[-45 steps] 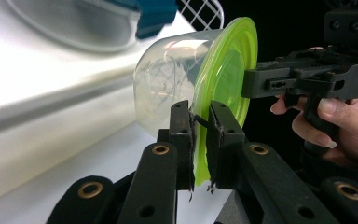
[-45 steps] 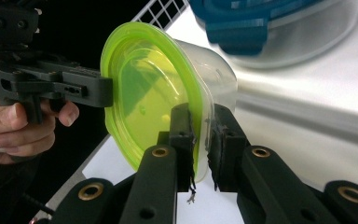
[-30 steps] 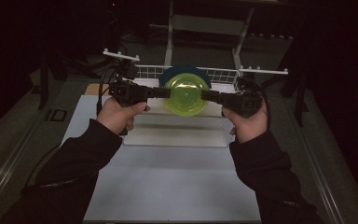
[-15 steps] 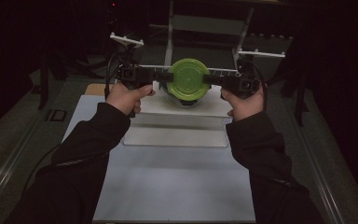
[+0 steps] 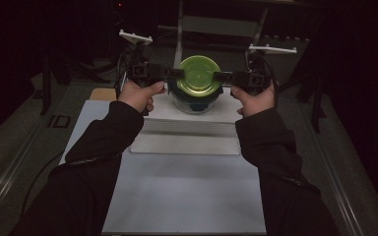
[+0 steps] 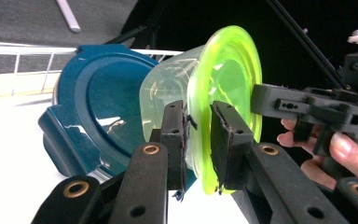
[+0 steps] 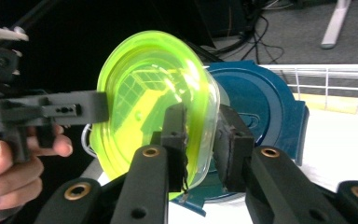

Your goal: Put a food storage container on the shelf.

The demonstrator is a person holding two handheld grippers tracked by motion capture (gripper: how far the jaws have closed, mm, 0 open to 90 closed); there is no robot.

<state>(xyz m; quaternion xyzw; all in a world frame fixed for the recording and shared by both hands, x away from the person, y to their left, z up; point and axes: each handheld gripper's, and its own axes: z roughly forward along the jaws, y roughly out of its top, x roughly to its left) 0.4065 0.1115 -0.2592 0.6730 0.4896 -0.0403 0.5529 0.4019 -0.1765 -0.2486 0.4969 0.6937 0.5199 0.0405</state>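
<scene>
A clear tub with a neon-green lid (image 5: 198,74) rests on a dark blue container (image 5: 193,102) at the far end of the white board (image 5: 187,115). My left gripper (image 5: 177,73) and right gripper (image 5: 220,75) reach in from either side at lid height. In the left gripper view the lid rim (image 6: 200,140) stands between my jaws, which have just been opening; a thin gap shows at one pad (image 6: 175,135). The right gripper view has the rim (image 7: 212,116) between loosened, just-opened jaws too. The blue container (image 6: 102,102) (image 7: 261,98) lies behind the tub.
A white wire rack (image 6: 28,51) (image 7: 335,74) runs behind the containers. Two white brackets (image 5: 135,37) (image 5: 271,49) stick up at the far side. A stepped white platform (image 5: 184,142) lies in front of the hands. Dark floor surrounds the table.
Both hands have carried the green-lidded tub away from me toward the far end of the board. It now sits over the blue container, which no longer shows behind it.
</scene>
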